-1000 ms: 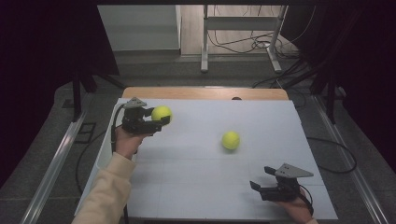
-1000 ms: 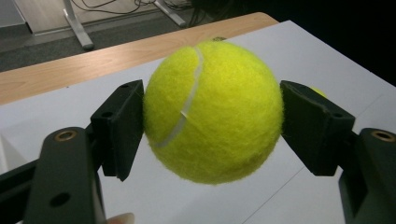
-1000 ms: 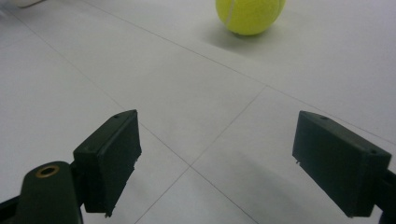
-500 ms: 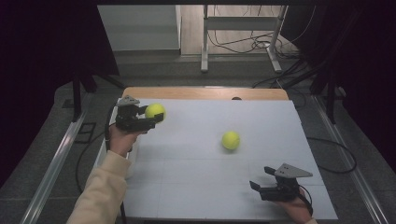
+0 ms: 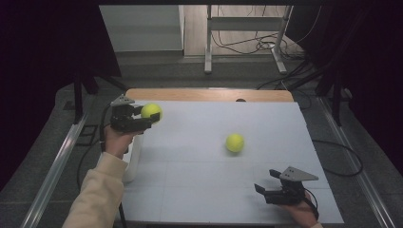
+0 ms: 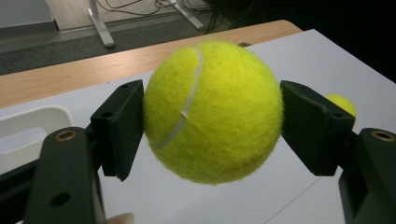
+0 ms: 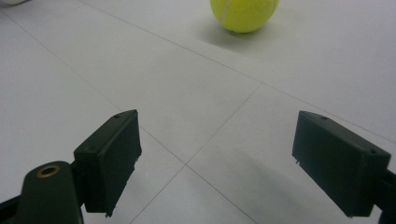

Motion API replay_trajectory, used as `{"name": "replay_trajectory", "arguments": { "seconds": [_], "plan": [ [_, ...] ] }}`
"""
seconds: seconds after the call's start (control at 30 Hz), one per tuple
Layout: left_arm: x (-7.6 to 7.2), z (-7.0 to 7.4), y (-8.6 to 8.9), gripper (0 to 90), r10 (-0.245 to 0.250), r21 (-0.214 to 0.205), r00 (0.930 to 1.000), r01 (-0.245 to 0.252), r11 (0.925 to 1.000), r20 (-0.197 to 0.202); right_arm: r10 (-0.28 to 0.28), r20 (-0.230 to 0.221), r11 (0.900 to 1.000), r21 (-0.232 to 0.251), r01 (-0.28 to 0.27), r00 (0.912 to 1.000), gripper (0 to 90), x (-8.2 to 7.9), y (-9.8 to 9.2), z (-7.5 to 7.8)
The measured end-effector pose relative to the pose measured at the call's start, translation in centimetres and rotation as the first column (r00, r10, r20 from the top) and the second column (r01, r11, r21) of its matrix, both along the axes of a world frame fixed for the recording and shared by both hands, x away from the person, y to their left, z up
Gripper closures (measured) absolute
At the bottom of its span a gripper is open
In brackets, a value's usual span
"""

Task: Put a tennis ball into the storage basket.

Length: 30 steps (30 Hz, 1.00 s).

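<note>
Between the jaws of my left gripper (image 5: 142, 118) sits a tennis ball (image 6: 212, 112), pinched from both sides and lifted free of the table (image 5: 199, 190). Compared with one second ago, this gripper has carried the ball a little toward the left edge, so it now hangs just past the white bin (image 5: 133, 159) that stands under my left hand (image 5: 116, 141). I judge this as the transport step: the ball is near its drop place, but the release is not yet done.

Ahead of my right gripper (image 7: 217, 154), well apart from it, the second tennis ball (image 7: 243, 14) rests on the table. Those jaws are spread wide with nothing between them, and this gripper has kept its place.

Both balls are round, with fuzzy yellow felt and a pale curved seam. The jaw pads are flat, hard black blocks. The table cover is smooth, matt white, with thin grid lines; a wooden strip (image 5: 209, 94) shows at its far edge.
</note>
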<state>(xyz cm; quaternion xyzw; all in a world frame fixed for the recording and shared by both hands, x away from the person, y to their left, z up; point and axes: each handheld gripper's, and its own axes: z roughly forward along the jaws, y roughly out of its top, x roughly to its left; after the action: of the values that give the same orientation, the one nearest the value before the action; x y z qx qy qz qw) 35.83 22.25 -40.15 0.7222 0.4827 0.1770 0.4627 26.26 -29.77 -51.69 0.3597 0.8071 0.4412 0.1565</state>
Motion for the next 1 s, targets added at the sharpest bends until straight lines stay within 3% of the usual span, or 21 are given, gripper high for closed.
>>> {"name": "replay_trajectory", "arguments": {
  "seconds": [0.4, 1.0],
  "plan": [
    [-0.8, 0.6, 1.5, 26.8, 0.012, 0.045, 0.9999, -0.012, 0.9989, 0.000, -0.001, 0.004, 1.0000, -0.001, 0.001, 1.0000, 15.8, 0.0, 0.0, 0.0],
    [-1.1, 0.3, 3.6, 26.8, 0.047, 0.053, 0.9987, -0.046, 0.9975, -0.018, -0.004, 0.004, 1.0000, -0.005, 0.004, 1.0000, 15.8, 0.0, 0.0, 0.0]
  ]
}}
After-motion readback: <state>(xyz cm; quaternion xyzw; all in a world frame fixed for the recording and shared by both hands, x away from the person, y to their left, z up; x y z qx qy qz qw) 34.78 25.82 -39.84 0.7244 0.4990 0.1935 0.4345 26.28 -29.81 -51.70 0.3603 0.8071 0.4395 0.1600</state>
